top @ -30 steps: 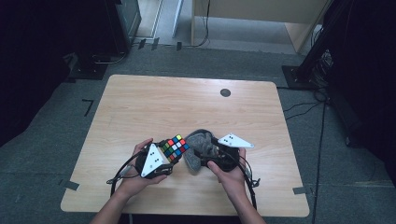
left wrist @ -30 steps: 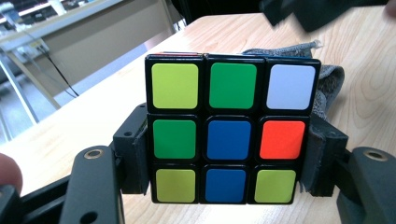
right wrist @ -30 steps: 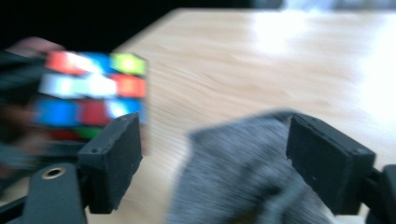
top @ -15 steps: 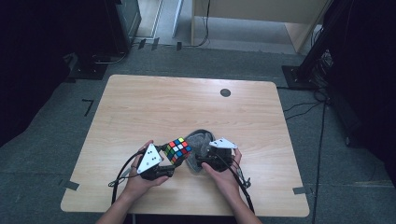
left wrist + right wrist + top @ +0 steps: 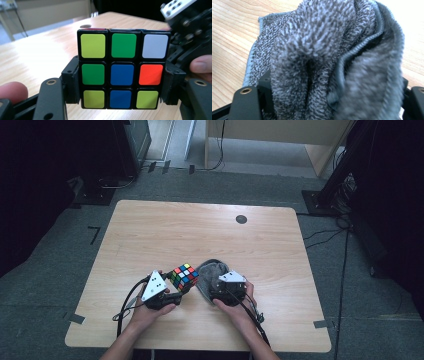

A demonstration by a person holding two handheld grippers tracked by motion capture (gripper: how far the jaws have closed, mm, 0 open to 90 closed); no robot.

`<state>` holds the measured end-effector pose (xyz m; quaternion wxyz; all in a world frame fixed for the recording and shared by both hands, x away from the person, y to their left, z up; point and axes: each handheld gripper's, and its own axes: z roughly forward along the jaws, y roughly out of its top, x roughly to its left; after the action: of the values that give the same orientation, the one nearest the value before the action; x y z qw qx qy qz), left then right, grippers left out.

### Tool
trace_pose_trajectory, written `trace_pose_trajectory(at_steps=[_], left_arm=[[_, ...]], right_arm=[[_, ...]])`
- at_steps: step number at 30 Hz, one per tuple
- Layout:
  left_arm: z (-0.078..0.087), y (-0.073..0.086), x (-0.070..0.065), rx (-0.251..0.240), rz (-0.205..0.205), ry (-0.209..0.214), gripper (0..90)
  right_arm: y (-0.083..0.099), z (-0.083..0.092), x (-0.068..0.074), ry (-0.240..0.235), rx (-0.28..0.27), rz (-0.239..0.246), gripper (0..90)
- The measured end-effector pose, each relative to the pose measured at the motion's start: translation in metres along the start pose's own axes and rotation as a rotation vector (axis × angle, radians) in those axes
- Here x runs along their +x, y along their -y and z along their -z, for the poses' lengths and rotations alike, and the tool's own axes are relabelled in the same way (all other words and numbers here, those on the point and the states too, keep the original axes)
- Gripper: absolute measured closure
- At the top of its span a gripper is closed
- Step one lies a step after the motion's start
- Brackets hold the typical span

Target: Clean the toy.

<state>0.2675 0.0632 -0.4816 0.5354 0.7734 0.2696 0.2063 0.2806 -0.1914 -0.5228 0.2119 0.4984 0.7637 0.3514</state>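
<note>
We see left gripper [image 5: 172,292] fingers [image 5: 71,82] clamped on puzzle cube [image 5: 123,68] sides, cube raised above surface [image 5: 200,235]; right gripper [image 5: 220,287] fingers just closing further on bunched grey towel [image 5: 329,62], towel wedged between them, just beside cube.

High view: overhead, facing forward and down at the whole table [image 5: 150,235]. Gripper views: low, close-up along their jaws; all three share the tabletop.
</note>
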Motion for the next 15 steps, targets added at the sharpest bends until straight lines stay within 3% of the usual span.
trace_pose_trajectory(at_steps=[7,9,11,13,15], left_arm=[[0.006,-0.009,0.003,0.011,0.130,-0.045,33.9],[0.005,-0.013,0.002,0.024,0.115,-0.055,33.9],[0.004,-0.016,0.000,0.026,0.084,-0.075,33.9],[0.002,-0.019,-0.001,0.021,0.090,-0.078,33.8],[0.003,-0.020,-0.003,0.018,0.063,-0.077,33.8]], right_arm=[[0.000,0.000,0.000,-0.005,-0.001,0.002,23.6],[0.000,0.000,0.000,0.001,-0.001,-0.002,24.5],[0.000,0.001,0.002,0.019,-0.014,-0.011,33.5],[0.000,0.001,0.001,0.019,-0.017,-0.016,36.4],[0.000,0.001,0.000,0.015,-0.021,-0.017,42.0]])
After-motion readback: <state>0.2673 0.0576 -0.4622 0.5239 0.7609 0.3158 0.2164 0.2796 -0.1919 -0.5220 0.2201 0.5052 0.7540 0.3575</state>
